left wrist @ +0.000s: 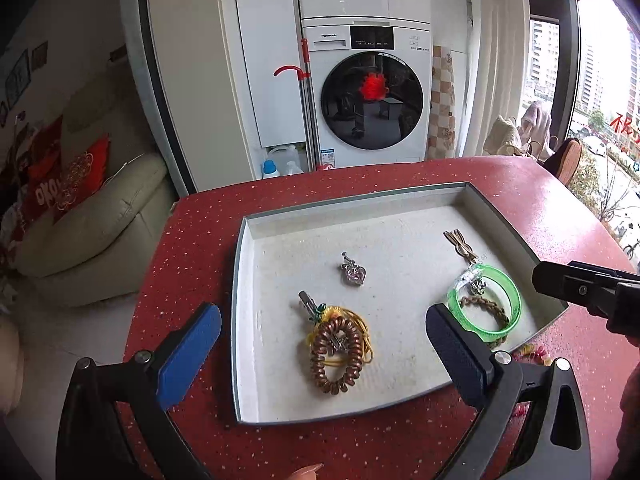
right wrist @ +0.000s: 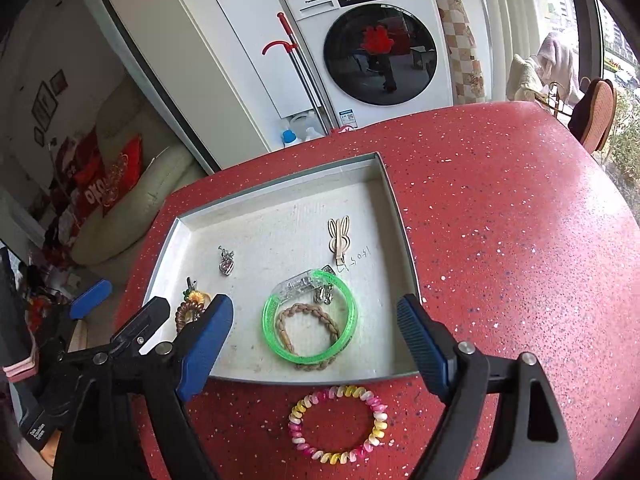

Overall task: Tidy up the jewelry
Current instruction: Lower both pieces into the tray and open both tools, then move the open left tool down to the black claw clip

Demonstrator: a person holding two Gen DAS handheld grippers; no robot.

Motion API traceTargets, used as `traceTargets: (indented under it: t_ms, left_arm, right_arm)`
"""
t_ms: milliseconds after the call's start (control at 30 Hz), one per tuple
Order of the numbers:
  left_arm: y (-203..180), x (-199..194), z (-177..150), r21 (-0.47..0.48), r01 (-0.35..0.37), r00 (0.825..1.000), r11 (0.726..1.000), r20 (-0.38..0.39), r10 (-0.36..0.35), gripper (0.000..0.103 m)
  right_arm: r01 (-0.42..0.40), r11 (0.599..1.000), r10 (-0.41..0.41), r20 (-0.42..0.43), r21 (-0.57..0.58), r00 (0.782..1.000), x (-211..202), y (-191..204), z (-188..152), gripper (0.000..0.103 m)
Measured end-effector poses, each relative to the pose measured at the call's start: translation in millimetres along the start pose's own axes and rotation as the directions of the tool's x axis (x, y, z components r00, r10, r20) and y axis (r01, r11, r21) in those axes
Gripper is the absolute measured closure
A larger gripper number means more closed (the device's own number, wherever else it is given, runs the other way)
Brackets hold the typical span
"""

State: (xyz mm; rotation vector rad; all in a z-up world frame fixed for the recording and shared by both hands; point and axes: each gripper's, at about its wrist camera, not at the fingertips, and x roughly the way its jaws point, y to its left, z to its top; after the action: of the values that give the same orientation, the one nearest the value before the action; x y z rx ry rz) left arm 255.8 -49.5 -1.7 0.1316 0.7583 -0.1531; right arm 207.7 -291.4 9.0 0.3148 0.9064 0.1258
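A shallow grey tray [left wrist: 256, 224] [right wrist: 394, 200] sits on the red table. In it lie a brown spiral hair tie [left wrist: 335, 354] on yellow elastic with a hair clip, a silver pendant [left wrist: 354, 270] [right wrist: 226, 262], a beige rabbit clip [left wrist: 460, 242] [right wrist: 340, 234], and a green bangle [left wrist: 514, 292] [right wrist: 308, 318] around a braided tan band [right wrist: 308, 334]. A pink-and-yellow spiral hair tie [right wrist: 338, 424] lies on the table in front of the tray. My left gripper [left wrist: 324, 354] is open over the brown tie. My right gripper [right wrist: 316, 342] is open above the bangle and the tray's near edge.
The red speckled table [right wrist: 500, 240] has a rounded edge. Behind it stands a white washing machine [left wrist: 372, 96] with a red-handled mop. A cream sofa [left wrist: 88, 232] with red cushions is to the left. A chair [right wrist: 596, 114] stands by the window.
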Motion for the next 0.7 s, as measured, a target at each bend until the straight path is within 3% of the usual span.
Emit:
traceTargets:
  t_ms: [367,700]
  left_arm:
    - [8,-44,-67,-0.057,0.037,0.999,0.998,-0.036,-0.04,0.0]
    - [8,-71,-105,-0.085,0.042,0.997,0.995,-0.06,-0.047,0.0]
  right_arm:
    - [-0.009,1.0,0.009,0.008,-0.022,1.0,-33,3,-41,0.015]
    - [-0.009,1.0,0.01,0.057,-0.01,0.998,-63,1,-74,0.014]
